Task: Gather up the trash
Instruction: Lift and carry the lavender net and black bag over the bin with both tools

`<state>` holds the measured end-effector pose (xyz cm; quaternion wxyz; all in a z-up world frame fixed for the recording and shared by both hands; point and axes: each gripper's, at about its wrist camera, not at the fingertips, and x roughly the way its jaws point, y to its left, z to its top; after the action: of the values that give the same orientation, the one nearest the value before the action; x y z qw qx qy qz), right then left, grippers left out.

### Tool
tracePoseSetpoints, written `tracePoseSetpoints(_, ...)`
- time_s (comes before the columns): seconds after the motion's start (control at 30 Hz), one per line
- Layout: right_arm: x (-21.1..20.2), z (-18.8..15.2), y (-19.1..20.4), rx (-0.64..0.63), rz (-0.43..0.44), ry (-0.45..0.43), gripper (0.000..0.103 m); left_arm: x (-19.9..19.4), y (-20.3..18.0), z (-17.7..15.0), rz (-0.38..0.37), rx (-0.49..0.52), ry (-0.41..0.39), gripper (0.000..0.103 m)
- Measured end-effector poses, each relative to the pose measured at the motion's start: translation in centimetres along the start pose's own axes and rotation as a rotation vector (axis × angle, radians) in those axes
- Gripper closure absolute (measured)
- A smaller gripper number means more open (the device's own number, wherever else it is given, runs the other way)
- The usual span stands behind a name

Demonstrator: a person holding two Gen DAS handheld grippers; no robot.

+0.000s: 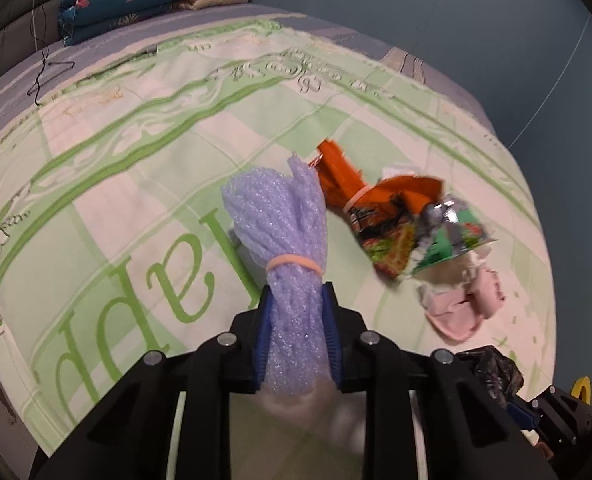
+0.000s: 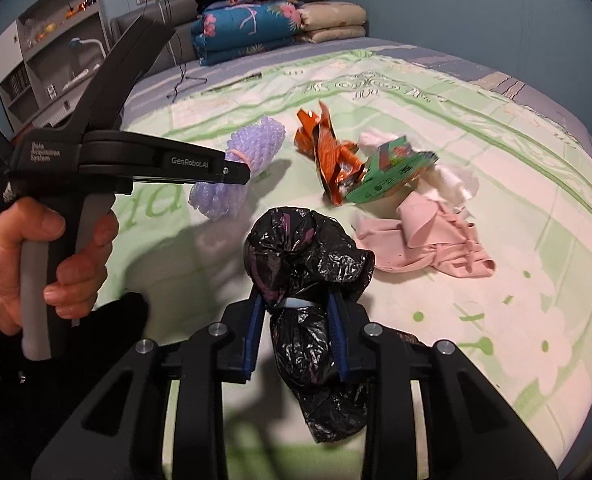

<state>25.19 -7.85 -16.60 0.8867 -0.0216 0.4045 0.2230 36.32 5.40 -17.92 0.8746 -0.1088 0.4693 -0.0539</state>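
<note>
Two handheld grippers collecting trash off a bed.

The left gripper (image 1: 296,336) clamps a purple foam bundle (image 1: 284,240); the right gripper (image 2: 296,336) clamps a black plastic bag (image 2: 308,264). Right of frame centre, snack wrappers (image 2: 360,168) and pink tissue (image 2: 428,240) remain on the bedspread (image 2: 496,128), apparently uncollected.

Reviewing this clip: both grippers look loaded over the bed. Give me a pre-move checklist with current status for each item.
1. Left gripper shut on purple foam bundle: ok.
2. Right gripper shut on black bag: ok.
3. Foam lifted clear of the bed: ok, its shadow lies below it.
4. Trash left on the bed: not ok; snack wrappers and pink cloth remain.
5. A free gripper for them: not ok.
6. Bin in view: not ok, none visible.
</note>
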Motion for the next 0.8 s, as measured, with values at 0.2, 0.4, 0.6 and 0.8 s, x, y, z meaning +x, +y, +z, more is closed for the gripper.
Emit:
tracePoseSetpoints(0.2, -4.7, -0.7, -0.5, 0.046, 0.034, -0.028, 0.076, -3.1, 0.0, -0.5, -0.013, 0.013, -0.042, 0.081)
tracePoseSetpoints(0.4, -9.7, -2.8, -1.4, 0.089, 0.004, -0.047, 0.076, -5.3, -0.4, -1.8, -0.023, 0.022, -0.059, 0.081)
tracePoseSetpoints(0.6, -14.5, -4.2, -2.6, 0.134, -0.078, -0.094, 0.075, -7.7, -2.6, -3.5, -0.067, 0.061, -0.098, 0.081)
tracePoseSetpoints(0.8, -19.0, -5.7, -3.4, 0.153, -0.145, -0.157, 0.075, -10.3, -6.0, -5.7, -0.145, 0.114, -0.13, 0.081)
